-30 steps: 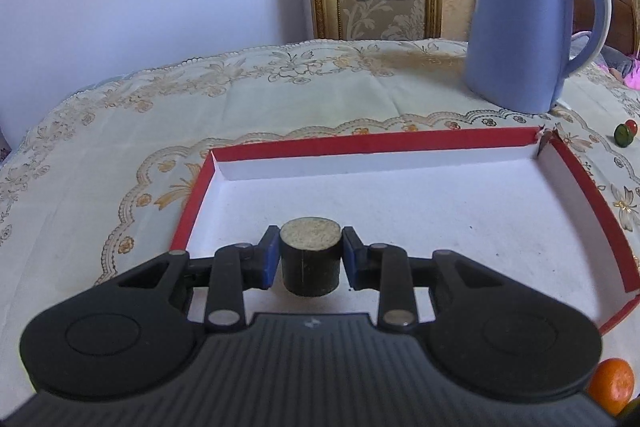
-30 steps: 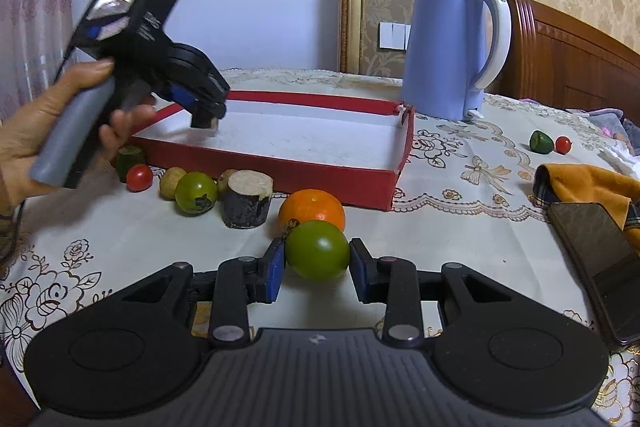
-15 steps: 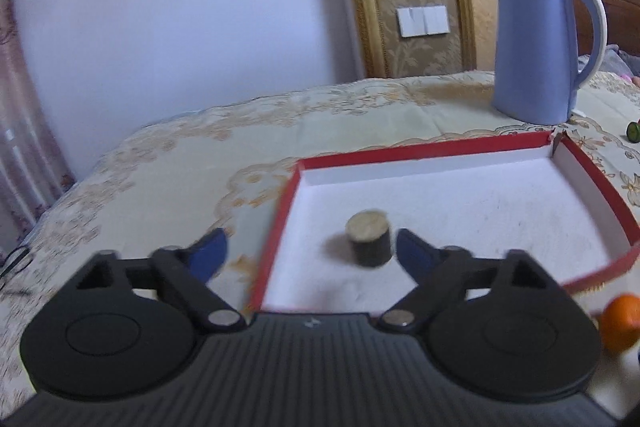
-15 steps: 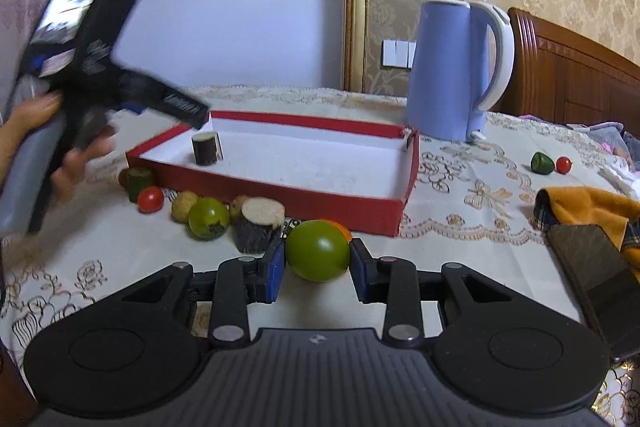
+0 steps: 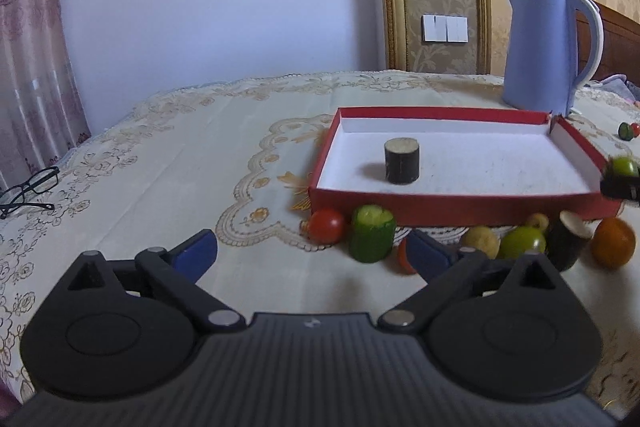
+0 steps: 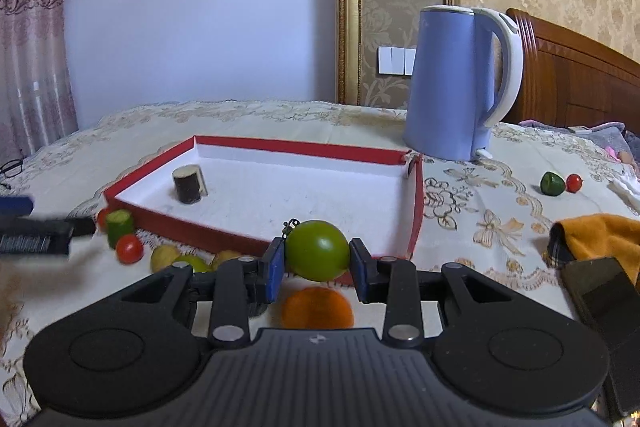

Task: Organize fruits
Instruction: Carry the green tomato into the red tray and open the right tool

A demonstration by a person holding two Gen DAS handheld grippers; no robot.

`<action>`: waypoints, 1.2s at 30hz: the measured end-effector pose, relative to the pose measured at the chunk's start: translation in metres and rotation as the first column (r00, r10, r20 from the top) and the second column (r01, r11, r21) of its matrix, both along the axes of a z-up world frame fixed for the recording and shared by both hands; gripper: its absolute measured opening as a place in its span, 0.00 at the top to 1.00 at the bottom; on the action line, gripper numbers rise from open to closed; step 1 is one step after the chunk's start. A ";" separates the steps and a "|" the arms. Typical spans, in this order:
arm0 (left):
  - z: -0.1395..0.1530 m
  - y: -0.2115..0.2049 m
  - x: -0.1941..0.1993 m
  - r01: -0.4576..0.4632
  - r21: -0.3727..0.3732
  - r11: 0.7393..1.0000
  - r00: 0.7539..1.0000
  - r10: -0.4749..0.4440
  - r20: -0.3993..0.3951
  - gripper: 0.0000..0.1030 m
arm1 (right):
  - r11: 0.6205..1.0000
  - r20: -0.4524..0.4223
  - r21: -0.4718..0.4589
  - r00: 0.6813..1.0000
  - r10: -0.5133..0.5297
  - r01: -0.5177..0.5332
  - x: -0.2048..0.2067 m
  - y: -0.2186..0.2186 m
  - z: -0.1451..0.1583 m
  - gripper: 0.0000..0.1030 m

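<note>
Glasses [image 5: 28, 189] with thin dark frames are lying folded at the far left of the embroidered tablecloth [image 5: 160, 163], well clear of the work zone; I am treating them as irrelevant to the task. I am holding the left gripper [image 5: 312, 251] with its blue-padded jaws spread wide and nothing between them, hovering low over the cloth short of the loose produce; I judge this posture suits a fresh approach. Just beyond it, a glossy red tomato [image 5: 326, 225] and a cut green cucumber stub [image 5: 371, 233] with a pale, wet-looking top are standing against the near wall of the red box [image 5: 452, 213]; the box is shallow card, red outside and matt white inside, so its low rim is permitting entry from above. Inside, near the left end, a dark cylinder [image 5: 401, 161] with a pale rough top face is standing upright on its flat base; that flat base is what is keeping it from rolling. Further right along the wall, a yellowish fruit [image 5: 480, 241], a green one [image 5: 522, 243] and a dimpled orange [image 5: 613, 243] are waiting outside. I am keeping the right gripper [image 6: 317, 265] clamped on a smooth green tomato [image 6: 317, 250], pads pressing its widest part, lifted at the box's near wall; I judge it is bound for the white floor. A smooth blue kettle [image 6: 460, 83] is standing behind the box.
</note>
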State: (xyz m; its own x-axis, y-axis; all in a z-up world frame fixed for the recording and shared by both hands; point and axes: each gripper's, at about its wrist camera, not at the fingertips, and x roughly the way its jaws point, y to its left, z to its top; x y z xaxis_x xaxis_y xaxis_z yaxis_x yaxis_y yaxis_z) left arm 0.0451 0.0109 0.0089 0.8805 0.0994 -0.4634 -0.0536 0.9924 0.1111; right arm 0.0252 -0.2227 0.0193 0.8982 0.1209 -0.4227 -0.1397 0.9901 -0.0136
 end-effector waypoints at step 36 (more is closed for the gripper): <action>-0.019 -0.003 0.009 0.001 0.049 0.999 0.999 0.000 -0.033 0.00 | 0.996 0.102 -0.035 0.992 -0.078 0.082 -0.006 0.004 0.018 0.42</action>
State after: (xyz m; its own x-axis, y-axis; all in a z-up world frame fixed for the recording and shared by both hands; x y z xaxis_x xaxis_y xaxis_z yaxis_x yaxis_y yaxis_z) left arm 0.0539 0.0077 -0.0100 0.8651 0.1224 -0.4865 -0.0485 0.9856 0.1617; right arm 0.0194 -0.2190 0.0371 0.9424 0.0319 -0.3329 -0.0559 0.9965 -0.0626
